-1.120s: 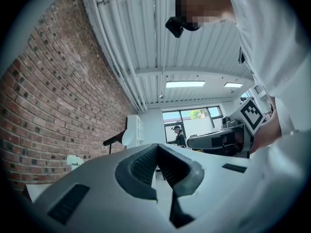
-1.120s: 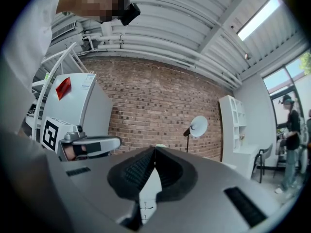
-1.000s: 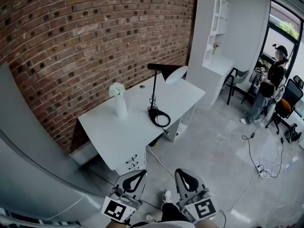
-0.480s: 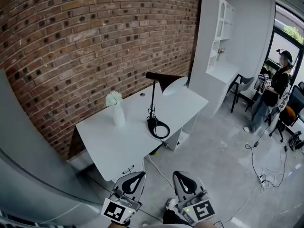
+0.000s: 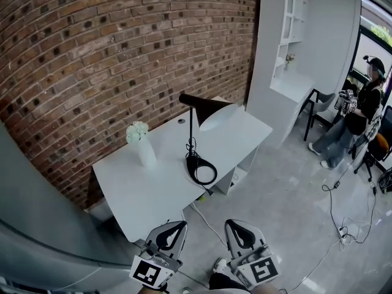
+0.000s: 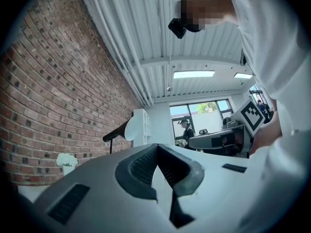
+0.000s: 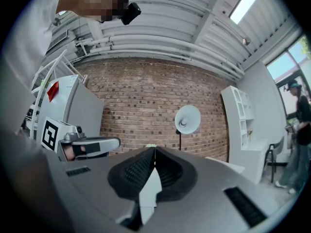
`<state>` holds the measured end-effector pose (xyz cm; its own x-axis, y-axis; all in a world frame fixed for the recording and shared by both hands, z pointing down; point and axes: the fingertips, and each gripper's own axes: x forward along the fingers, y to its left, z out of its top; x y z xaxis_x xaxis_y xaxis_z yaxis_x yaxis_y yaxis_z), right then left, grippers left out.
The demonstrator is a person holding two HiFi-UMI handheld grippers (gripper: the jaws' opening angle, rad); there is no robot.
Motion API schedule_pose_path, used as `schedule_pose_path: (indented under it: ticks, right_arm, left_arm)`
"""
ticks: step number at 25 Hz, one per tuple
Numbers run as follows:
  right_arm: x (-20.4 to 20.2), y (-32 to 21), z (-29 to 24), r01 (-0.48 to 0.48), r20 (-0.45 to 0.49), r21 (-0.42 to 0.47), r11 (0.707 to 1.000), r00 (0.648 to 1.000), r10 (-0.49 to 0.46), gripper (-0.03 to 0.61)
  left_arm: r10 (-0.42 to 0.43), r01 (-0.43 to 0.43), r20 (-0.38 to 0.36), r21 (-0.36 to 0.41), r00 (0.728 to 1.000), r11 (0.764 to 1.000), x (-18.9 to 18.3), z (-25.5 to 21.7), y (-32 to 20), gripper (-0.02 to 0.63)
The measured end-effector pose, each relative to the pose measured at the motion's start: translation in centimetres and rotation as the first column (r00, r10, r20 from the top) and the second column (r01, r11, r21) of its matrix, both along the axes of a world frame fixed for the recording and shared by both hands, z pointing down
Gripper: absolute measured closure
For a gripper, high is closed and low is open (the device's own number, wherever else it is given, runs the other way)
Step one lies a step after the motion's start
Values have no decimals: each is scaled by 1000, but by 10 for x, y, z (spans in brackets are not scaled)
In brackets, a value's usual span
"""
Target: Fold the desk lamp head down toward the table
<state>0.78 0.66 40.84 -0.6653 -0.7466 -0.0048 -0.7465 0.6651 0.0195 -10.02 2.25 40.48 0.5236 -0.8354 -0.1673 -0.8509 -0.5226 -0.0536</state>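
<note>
1. Head view: the desk lamp [image 5: 192, 133] stands upright on the white table [image 5: 141, 192], beside a flower vase [image 5: 144, 150] and well apart from both grippers.
2. Left gripper [image 5: 176, 226]: jaws pressed together, gripping nothing.
3. Right gripper [image 5: 235, 225]: jaws likewise pressed together; its cube carries a black-and-white square marker [image 5: 263, 270].

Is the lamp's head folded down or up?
Up. The lamp head sits high atop its thin black pole, well above the white table.
</note>
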Motion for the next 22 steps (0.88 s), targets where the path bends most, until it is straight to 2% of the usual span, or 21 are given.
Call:
schedule_pose_path:
  ticks: [5, 12, 17, 22]
  right_arm:
    - [10, -36, 7, 23, 4, -17, 1000, 1000, -23, 560]
    - [40, -89, 9, 56, 39, -22, 998, 998, -56, 560]
    - [57, -119, -1, 91, 63, 1, 996, 994, -91, 560]
    - [55, -133, -8, 135, 60, 29, 990, 989, -136, 560]
  left_arm:
    - [-34, 34, 10, -19, 999, 999, 6, 3, -32, 606]
    - [-60, 61, 45, -12, 997, 998, 39, -2, -84, 606]
    - [-84, 86, 67, -22, 994, 996, 63, -5, -107, 606]
    - [-119, 120, 64, -12, 991, 993, 65, -8, -119, 606]
